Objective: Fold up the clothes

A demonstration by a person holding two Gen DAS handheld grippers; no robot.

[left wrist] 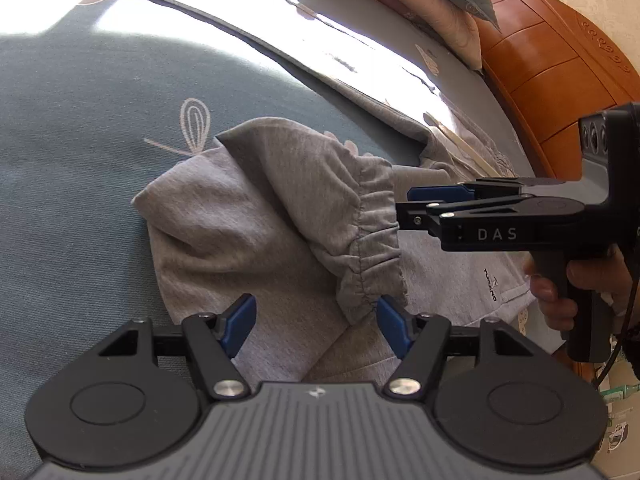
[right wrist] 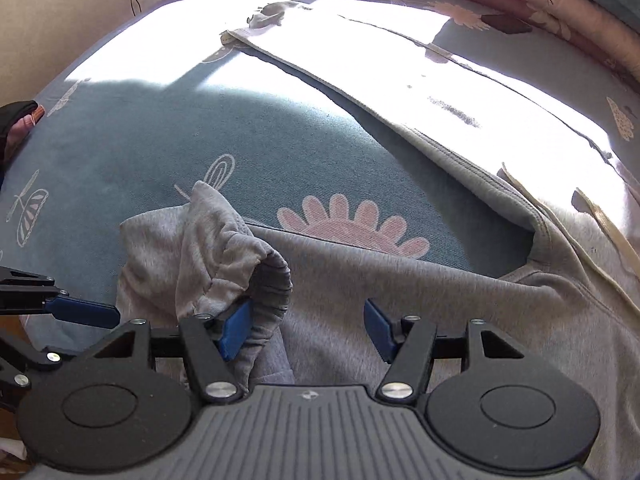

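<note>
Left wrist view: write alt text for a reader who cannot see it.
Grey sweatpants lie crumpled on a blue patterned bedsheet, one elastic cuff folded over. The left gripper is open just above them; the right gripper reaches in from the right.

grey sweatpants (right wrist: pixel 400 280) cuff (right wrist: pixel 264 280) beside open right gripper (right wrist: pixel 306 330).

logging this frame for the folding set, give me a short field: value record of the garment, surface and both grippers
garment: grey sweatpants, one leg folded back, elastic cuff bunched on top
surface: blue bedsheet with pink flower print, sunlit far side
left gripper: open, just over the cuff, nothing pinched
right gripper: open, cuff fabric at its left pad, not pinched
background: pillows, wooden headboard
</note>
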